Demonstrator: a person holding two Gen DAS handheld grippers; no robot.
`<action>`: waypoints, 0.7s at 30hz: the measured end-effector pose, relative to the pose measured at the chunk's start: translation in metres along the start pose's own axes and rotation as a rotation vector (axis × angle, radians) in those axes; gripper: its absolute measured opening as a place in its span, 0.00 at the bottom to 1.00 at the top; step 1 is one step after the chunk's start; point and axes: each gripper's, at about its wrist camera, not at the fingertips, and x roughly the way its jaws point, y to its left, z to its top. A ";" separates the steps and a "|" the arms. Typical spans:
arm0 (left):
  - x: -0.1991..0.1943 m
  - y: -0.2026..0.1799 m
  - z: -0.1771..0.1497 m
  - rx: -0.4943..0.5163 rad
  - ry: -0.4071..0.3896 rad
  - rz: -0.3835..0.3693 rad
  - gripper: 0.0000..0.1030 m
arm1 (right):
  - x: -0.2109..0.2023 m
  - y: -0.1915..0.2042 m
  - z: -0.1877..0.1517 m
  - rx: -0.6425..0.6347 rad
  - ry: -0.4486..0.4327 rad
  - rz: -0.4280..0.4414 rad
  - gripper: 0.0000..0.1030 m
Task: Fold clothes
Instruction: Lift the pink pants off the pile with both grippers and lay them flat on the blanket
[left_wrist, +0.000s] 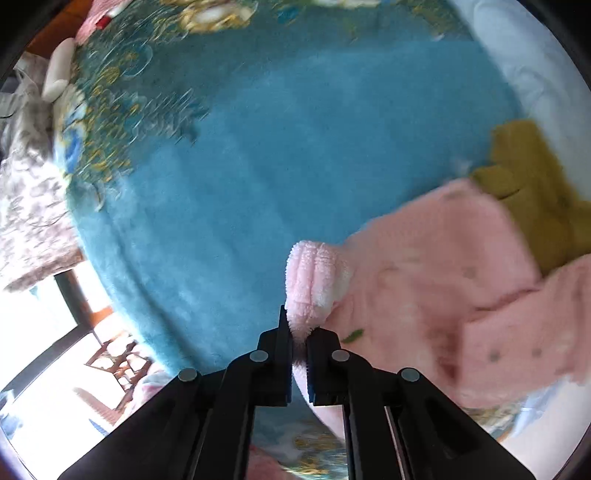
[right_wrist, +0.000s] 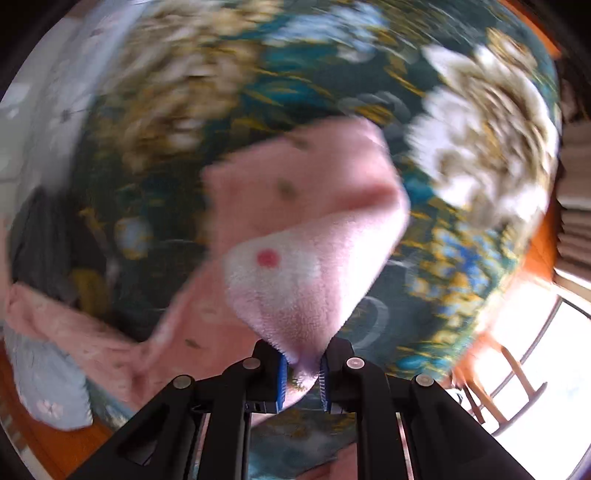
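A fluffy pink garment (left_wrist: 436, 280) with small dark dots hangs over a blue blanket (left_wrist: 258, 166). My left gripper (left_wrist: 300, 336) is shut on the garment's ribbed cuff (left_wrist: 314, 273). In the right wrist view my right gripper (right_wrist: 302, 356) is shut on another part of the pink garment (right_wrist: 303, 258), a pale patch with a red dot. The rest of the garment trails down to the left. Both views are blurred by motion.
The blanket has a dark floral border (right_wrist: 461, 147). An olive-yellow cloth (left_wrist: 532, 184) lies at the right by a pale blue pillow (left_wrist: 524, 59). A grey patterned cloth (left_wrist: 26, 177) lies at the left. Wooden chairs (right_wrist: 506, 387) and bright windows stand beyond the bed.
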 end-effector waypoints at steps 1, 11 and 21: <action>-0.011 -0.009 0.005 0.021 -0.021 -0.039 0.04 | -0.010 0.014 0.003 -0.025 -0.021 0.031 0.14; -0.194 -0.027 -0.016 0.480 -0.454 -0.396 0.05 | -0.188 0.114 -0.026 -0.401 -0.429 0.455 0.13; -0.003 0.071 0.004 0.225 -0.138 -0.008 0.05 | 0.023 0.043 -0.049 -0.254 -0.029 -0.036 0.13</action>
